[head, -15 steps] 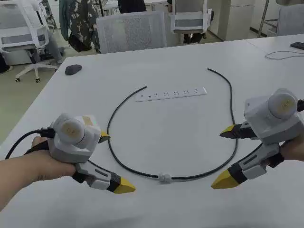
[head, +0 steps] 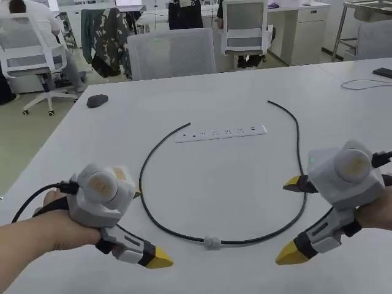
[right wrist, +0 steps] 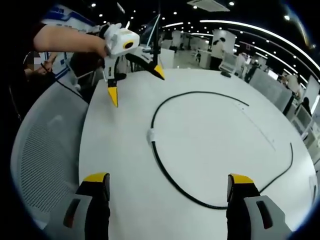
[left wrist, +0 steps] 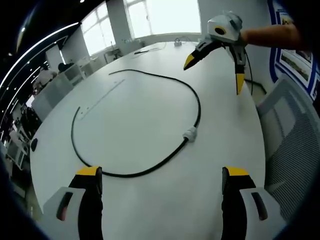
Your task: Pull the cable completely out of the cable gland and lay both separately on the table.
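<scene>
head view: only the camera is shifted (nothing on the worktop (head: pixel 233 177) is moved); left tongs (head: pixel 147 218) and right tongs (head: pixel 290 218) are held open, the cable gland (head: pixel 212 242) not yet pulled off the cable (head: pixel 299 150).

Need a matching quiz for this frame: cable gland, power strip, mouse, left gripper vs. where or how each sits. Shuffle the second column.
1 cable gland
2 power strip
3 mouse
4 left gripper

A far left part of the table
B jaws open, holding nothing
C on the cable, near side of its loop
D across the loop's open far side

Pairs: 1-C, 2-D, 3-A, 4-B
</scene>
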`<act>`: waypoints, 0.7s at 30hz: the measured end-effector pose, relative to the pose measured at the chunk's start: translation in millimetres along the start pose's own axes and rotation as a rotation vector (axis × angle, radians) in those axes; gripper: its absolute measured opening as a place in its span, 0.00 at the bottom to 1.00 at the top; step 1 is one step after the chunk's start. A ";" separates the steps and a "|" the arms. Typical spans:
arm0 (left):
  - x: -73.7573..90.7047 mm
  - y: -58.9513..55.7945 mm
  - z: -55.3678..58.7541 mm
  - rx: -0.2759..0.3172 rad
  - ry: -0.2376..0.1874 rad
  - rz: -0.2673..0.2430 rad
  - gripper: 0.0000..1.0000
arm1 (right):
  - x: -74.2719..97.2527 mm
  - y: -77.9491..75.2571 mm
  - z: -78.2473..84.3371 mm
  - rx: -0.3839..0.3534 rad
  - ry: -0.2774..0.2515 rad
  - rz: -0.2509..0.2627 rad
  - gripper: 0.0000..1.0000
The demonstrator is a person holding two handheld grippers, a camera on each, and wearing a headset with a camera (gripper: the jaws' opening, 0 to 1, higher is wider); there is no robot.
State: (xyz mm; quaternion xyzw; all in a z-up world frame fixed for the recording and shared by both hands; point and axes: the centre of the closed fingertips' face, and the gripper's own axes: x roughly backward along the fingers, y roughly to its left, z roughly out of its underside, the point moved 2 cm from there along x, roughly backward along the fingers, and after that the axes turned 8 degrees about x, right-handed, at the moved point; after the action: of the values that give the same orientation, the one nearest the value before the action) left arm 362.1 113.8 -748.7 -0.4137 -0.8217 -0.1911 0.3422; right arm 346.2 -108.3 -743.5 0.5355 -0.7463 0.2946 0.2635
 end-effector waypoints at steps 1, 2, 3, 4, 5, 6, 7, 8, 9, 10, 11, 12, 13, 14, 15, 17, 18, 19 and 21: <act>0.9 0.7 0.0 0.002 -0.001 -0.003 1.00 | 0.2 -0.2 -0.2 -0.003 -0.002 0.001 0.99; 1.2 1.0 0.1 0.004 -0.001 -0.003 1.00 | 0.4 -0.2 -0.5 -0.005 -0.004 0.003 0.99; 1.2 1.2 0.2 0.007 -0.001 -0.004 1.00 | 0.7 -0.2 -0.6 -0.006 -0.005 0.004 0.99; 1.3 1.4 0.3 0.010 -0.001 -0.004 1.00 | 1.3 -0.2 -0.7 -0.010 -0.008 0.005 0.99; 1.0 1.3 -0.8 0.028 -0.012 -0.006 1.00 | 2.1 0.0 -1.3 -0.012 -0.012 0.007 0.99; 0.9 1.0 -1.1 0.033 -0.014 -0.003 1.00 | 3.3 0.4 -3.2 -0.013 -0.021 0.014 0.99; 0.7 0.1 -1.3 0.032 -0.014 -0.003 1.00 | 3.8 0.3 -3.8 -0.011 -0.025 0.018 0.99; 0.4 -0.7 -1.4 0.030 -0.013 -0.002 1.00 | 4.4 0.3 -4.5 -0.011 -0.029 0.022 0.99; -0.2 -1.4 -1.5 0.022 -0.013 0.000 1.00 | 4.4 0.3 -4.9 -0.011 -0.032 0.022 0.99; -0.5 -1.6 -1.6 0.019 -0.014 0.002 1.00 | 4.2 0.2 -4.8 -0.012 -0.032 0.022 0.99; -0.8 -2.0 -1.7 0.018 -0.012 0.002 1.00 | 4.2 0.3 -3.5 -0.010 -0.025 0.020 0.99; -1.3 -2.0 -1.5 0.024 -0.010 0.003 1.00 | 4.1 0.0 -2.3 -0.009 -0.019 0.019 0.99; -1.7 -2.5 -1.7 0.032 -0.011 0.005 1.00 | 4.2 -0.6 -0.9 -0.007 -0.013 0.020 0.98; -2.1 -2.3 -1.7 0.034 -0.011 0.005 1.00 | 4.0 -0.8 -0.4 -0.006 -0.012 0.019 0.97; -2.6 -2.1 -1.7 0.033 -0.011 0.006 1.00 | 3.9 -0.6 0.1 -0.007 -0.011 0.018 0.97; -4.0 -3.0 -0.1 0.032 -0.005 0.011 1.00 | 3.6 0.4 1.5 -0.007 -0.006 0.013 0.97; -4.7 -3.7 1.2 0.027 0.001 0.012 1.00 | 3.1 0.4 2.8 -0.003 0.000 0.013 0.97; -6.4 -5.1 4.7 0.001 0.021 0.013 1.00 | 2.7 0.6 3.6 -0.002 0.004 0.011 0.97; -9.3 -6.5 11.2 -0.055 0.057 0.010 1.00 | 2.0 0.6 4.3 -0.003 0.006 0.009 0.96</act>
State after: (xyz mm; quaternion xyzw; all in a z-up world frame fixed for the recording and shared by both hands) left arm 356.2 111.6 -763.4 -0.4215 -0.8040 -0.2236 0.3549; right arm 344.8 -112.6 -745.1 0.5310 -0.7484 0.2961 0.2651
